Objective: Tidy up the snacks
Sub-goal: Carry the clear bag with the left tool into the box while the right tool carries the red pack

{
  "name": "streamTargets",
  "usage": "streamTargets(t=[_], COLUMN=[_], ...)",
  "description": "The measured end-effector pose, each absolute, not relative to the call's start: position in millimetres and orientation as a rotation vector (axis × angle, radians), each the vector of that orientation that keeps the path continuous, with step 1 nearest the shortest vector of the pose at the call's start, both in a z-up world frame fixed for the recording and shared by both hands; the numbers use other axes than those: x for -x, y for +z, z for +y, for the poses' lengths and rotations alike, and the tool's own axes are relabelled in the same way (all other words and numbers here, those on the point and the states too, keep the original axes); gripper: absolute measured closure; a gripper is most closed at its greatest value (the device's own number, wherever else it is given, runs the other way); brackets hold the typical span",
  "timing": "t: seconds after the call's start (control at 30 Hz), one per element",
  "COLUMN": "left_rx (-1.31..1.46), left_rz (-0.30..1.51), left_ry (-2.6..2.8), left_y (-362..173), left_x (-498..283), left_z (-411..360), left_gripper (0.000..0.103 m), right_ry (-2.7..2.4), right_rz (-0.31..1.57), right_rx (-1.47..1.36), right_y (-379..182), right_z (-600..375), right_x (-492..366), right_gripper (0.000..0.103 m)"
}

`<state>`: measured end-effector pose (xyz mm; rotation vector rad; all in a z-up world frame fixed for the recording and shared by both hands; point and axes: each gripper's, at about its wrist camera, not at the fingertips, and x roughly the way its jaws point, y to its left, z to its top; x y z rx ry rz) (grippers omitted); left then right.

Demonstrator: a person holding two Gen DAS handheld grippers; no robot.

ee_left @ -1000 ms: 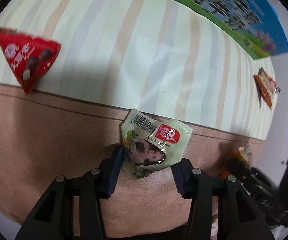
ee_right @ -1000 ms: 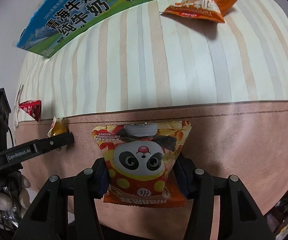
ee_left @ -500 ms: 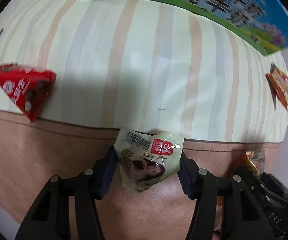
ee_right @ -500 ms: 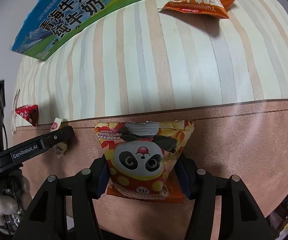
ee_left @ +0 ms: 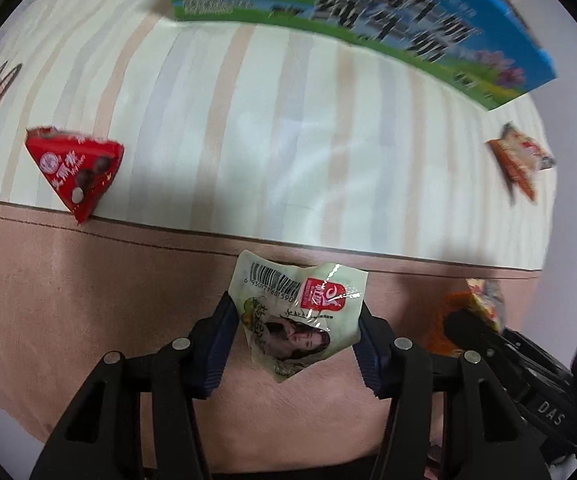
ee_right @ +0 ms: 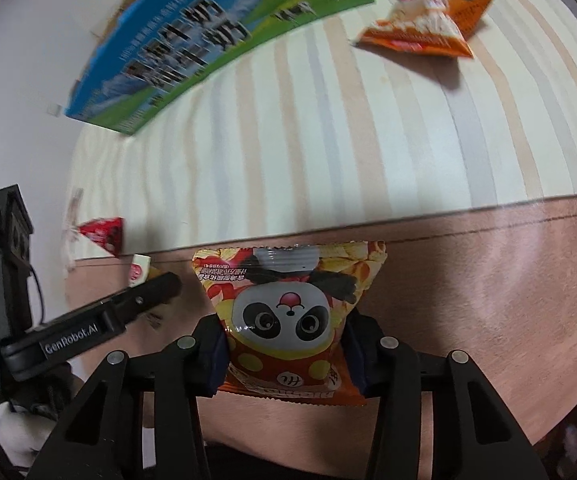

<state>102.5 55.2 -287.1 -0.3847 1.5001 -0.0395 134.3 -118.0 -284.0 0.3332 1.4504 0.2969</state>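
Cream striped cloth (ee_left: pixel 288 128) with a tan border (ee_left: pixel 88 280); pale wall (ee_right: pixel 28 60) behind

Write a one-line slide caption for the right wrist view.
Right gripper squeezes a panda snack bag above the pink cloth.

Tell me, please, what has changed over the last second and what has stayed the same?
The right gripper has just closed tighter on the panda packet. The left gripper, gripping the pale green packet, rose off the cloth. The red packet, orange packet and milk carton stayed put.
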Motion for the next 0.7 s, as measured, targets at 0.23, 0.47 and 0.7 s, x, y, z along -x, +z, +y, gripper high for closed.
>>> streamTargets(t=[0.23,0.47,0.7], left_rx=[0.442,0.387,0.309], left_rz=[1.364,1.234,1.205], left_ry=[-0.114,-0.152,-0.126], left_y=[-209.6,-139.2,-116.4], left_x=[-135.6,-200.6,-270.6], left_z=[65.8,64.8,70.3], left_gripper=[0.052,0.052,0.052], right_ry=[0.384,0.412,0.373], right_rz=[1.325,1.183,1.134], right_rx=[-0.366,-0.325,-0.266], right_y=[-215.0,-142.0,-113.6], right_z=[-111.2,-108.1,-105.7], right_x=[-168.0,-234.2,-320.4], right_gripper=[0.054,0.054,0.054])
